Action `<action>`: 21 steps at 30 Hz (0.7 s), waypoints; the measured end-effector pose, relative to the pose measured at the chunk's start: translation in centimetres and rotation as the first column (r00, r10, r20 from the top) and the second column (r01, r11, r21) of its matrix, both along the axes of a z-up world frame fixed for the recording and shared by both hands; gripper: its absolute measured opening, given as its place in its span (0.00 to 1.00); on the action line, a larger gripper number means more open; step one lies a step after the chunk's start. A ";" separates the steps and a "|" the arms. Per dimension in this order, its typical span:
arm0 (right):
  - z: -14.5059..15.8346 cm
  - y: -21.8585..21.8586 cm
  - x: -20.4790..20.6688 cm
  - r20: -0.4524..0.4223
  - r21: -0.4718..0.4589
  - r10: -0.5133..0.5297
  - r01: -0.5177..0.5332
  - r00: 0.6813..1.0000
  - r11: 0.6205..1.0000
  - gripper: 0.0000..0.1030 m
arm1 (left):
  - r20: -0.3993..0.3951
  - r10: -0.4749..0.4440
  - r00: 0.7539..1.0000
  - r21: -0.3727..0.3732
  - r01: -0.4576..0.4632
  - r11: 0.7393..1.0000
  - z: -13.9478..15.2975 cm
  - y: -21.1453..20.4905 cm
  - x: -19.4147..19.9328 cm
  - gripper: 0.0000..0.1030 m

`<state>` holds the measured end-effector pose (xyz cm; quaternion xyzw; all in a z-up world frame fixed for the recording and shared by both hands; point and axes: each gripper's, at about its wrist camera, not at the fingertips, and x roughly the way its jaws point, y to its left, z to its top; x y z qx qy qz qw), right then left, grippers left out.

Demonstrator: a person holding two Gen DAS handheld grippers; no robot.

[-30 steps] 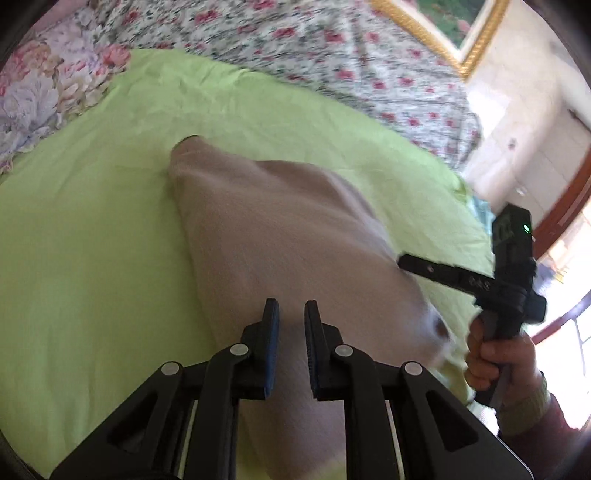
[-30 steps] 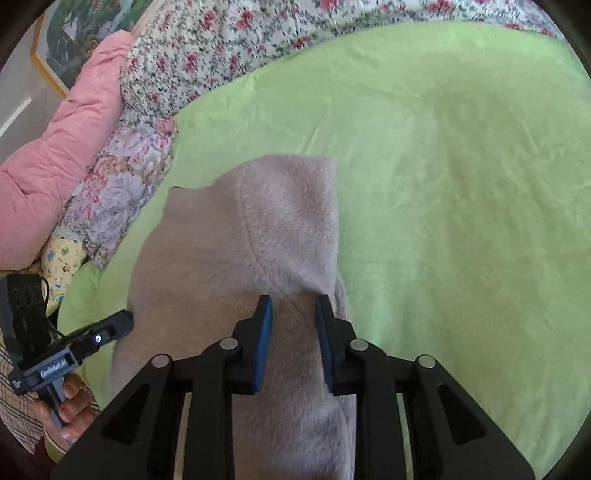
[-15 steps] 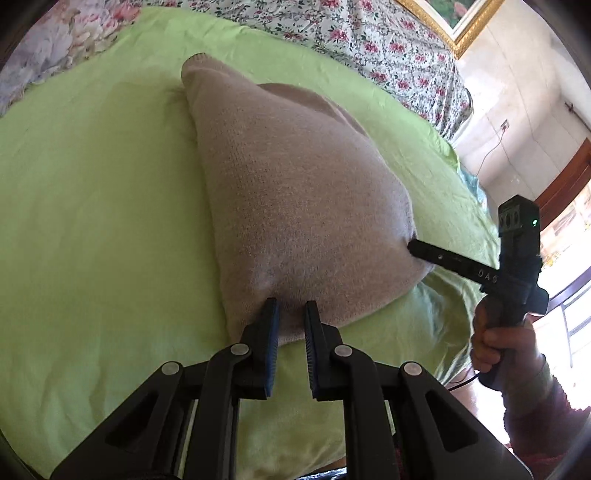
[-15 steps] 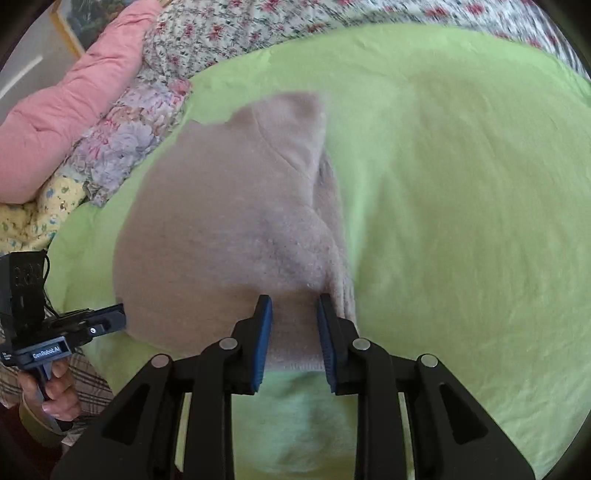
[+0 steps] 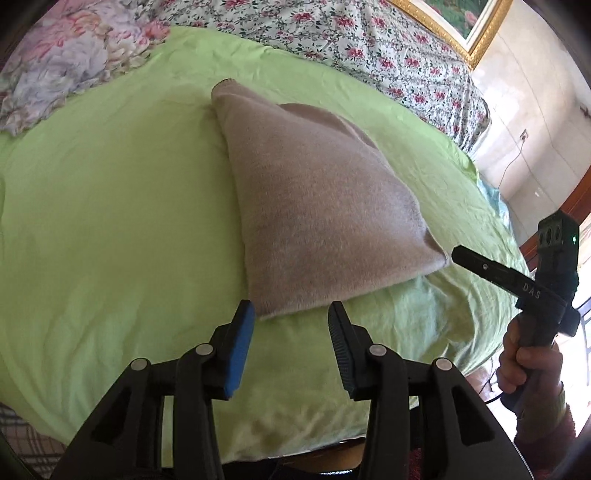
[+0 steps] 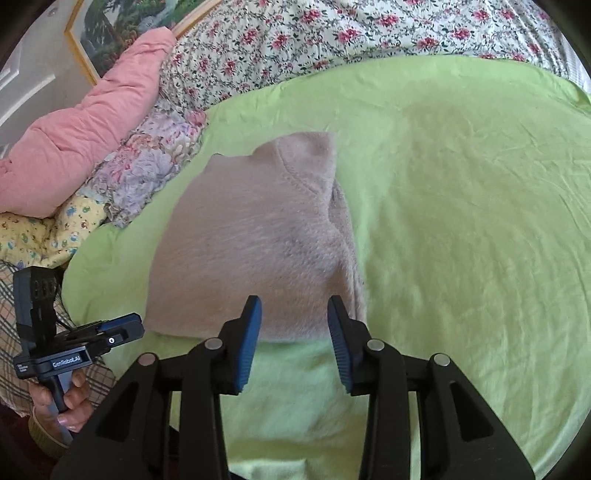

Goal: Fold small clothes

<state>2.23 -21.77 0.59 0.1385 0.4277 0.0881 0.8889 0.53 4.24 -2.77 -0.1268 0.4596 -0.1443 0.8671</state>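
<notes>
A small beige knitted garment (image 5: 317, 206) lies folded flat on the green bed sheet (image 5: 110, 221); it also shows in the right wrist view (image 6: 251, 243). My left gripper (image 5: 291, 314) is open and empty, just short of the garment's near left corner. My right gripper (image 6: 293, 310) is open and empty, its fingertips over the garment's near right edge. In the left wrist view the right gripper (image 5: 458, 254) sits at the garment's right corner. In the right wrist view the left gripper (image 6: 129, 328) sits by the garment's near left corner.
Floral bedding (image 6: 332, 33) runs along the far side of the bed. A pink quilt (image 6: 92, 110) and patterned pillows (image 6: 147, 166) lie at the left. A framed picture (image 5: 472, 22) hangs on the wall. The sheet's front edge (image 5: 295, 439) drops off near me.
Both grippers were shut on the garment's near edge while drawing it toward me. Both have now opened and let go, and the garment rests flat on the sheet.
</notes>
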 end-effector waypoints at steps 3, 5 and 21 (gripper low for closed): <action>0.1 0.3 -1.0 0.006 -0.004 0.006 -0.006 1.000 1.000 0.38 | -0.003 0.011 1.000 0.000 -0.011 1.000 -0.1 0.5 -0.9 0.41; -0.2 0.7 -1.9 0.002 -0.009 0.014 -0.013 1.000 1.000 0.39 | 0.001 0.026 1.000 0.008 -0.026 1.000 -0.2 0.6 -1.7 0.45; -1.8 3.0 -8.2 -0.013 -0.103 0.093 -0.093 0.996 0.990 0.64 | 0.042 -0.023 0.999 0.151 0.016 0.988 -1.6 -0.2 -6.0 0.66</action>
